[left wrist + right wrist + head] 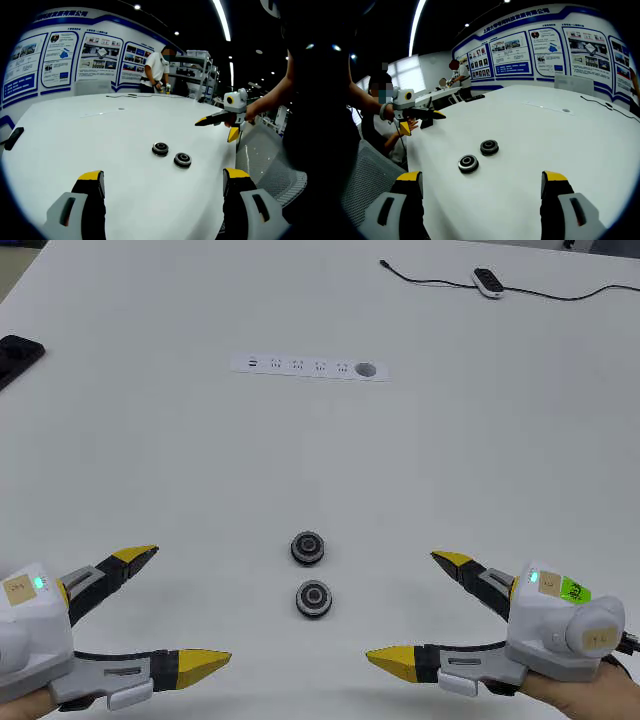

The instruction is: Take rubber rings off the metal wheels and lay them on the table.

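**Head view.** Two metal wheels, the upper wheel (308,548) and the lower wheel (314,599), lie close together at lower centre of the white tabletop (200,460), with their dark rubber rings (300,600) on them. The left gripper (190,604) and right gripper (402,605) flank them, fingers wide, holding nothing. A power strip (308,367) lies above.

**Gripper views.** These add wall posters (60,55) and a standing person (157,70).

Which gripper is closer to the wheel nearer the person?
Right, by a little. The right gripper is open to the right of the near wheel; the left gripper is open on its left, slightly farther off. Neither touches it.
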Demonstrator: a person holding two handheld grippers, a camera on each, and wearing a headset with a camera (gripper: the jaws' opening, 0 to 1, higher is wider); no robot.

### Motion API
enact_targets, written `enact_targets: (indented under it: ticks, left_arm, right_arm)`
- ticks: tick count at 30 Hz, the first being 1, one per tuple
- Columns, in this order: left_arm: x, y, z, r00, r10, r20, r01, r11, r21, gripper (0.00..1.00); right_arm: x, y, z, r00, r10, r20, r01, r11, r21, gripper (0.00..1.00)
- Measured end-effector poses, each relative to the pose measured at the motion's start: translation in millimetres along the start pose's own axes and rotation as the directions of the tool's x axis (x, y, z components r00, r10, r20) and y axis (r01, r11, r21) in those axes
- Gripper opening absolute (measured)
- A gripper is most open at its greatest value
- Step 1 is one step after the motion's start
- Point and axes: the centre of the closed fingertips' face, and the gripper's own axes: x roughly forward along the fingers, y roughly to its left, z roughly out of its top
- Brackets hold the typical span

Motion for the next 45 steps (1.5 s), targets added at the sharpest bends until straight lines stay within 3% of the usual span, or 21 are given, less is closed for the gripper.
enact_targets:
  ticks: [26, 32, 45]
  left_arm:
    - [0.0, 1.0, -2.6, 1.0, -0.002, -0.009, 0.002, 1.0, -0.01, 1.0]
    - [0.2, 2.5, -2.8, 0.9999, 0.003, -0.013, -0.003, 1.0, -0.001, 1.0]
    - [3.4, 8.1, -3.7, 0.9996, 0.012, -0.026, -0.012, 1.0, -0.003, 1.0]
  right_arm:
    - [0.2, 6.0, -9.5, 0.9991, 0.019, -0.037, -0.018, 0.999, 0.039, 0.99]
    - [0.5, 4.1, -15.0, 0.9975, 0.013, -0.069, -0.01, 0.999, 0.044, 0.99]
    - [1.2, -0.3, -16.8, 0.9965, 0.006, -0.083, -0.003, 0.999, 0.041, 0.99]
